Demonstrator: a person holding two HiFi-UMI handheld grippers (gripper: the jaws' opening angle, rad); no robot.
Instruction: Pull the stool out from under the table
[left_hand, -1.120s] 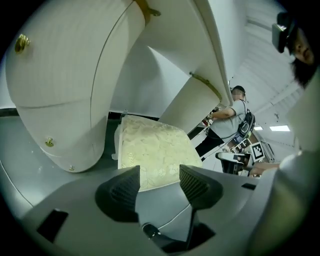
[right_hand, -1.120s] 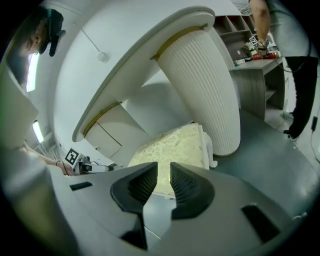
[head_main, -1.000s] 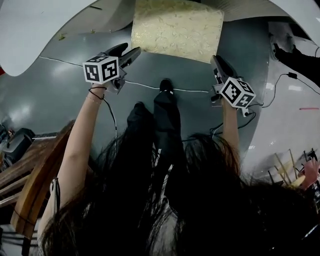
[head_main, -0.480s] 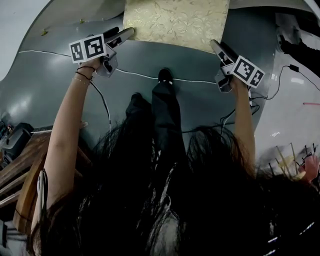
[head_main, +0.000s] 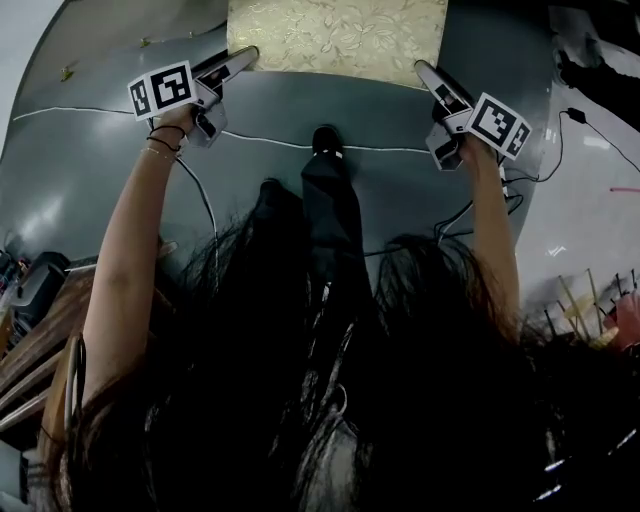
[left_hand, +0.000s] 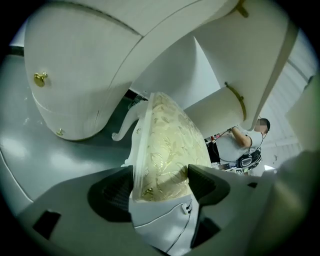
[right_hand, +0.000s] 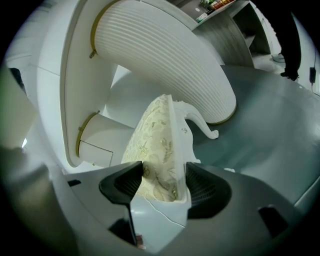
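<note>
Both tools have pushed forward since a second ago. They hung just short of the stool's near edge then and now straddle its two near corners. The right one was pinched together then and now gapes.

On the left tool the jaws are opening, one pad on each side of the left near corner of the stool. The cushion's edge and its clear plastic wrap stand between the pads unsqueezed. On the right tool the jaws are spread wide across the right near corner. The padded edge fills most of the gap, with no clamping visible. Each is held out on a bare arm, its marker cube turned upward.

The seat is a rectangle of pale gold, leaf-patterned fabric on a white frame. Its long axis runs left to right across the person, with the long near edge facing them. The far side runs off the top of the head view. The stool stands upright on the grey-green floor, and white scrolled legs curl outward below the seat. Its far side lies toward the curved white surface, which overhangs it in both tool views. That piece bears small gold knobs, and from the right it shows a ribbed white panel.

Nearer the person, a thin white cable crosses the floor between the tools, with a dark shoe at it.
</note>
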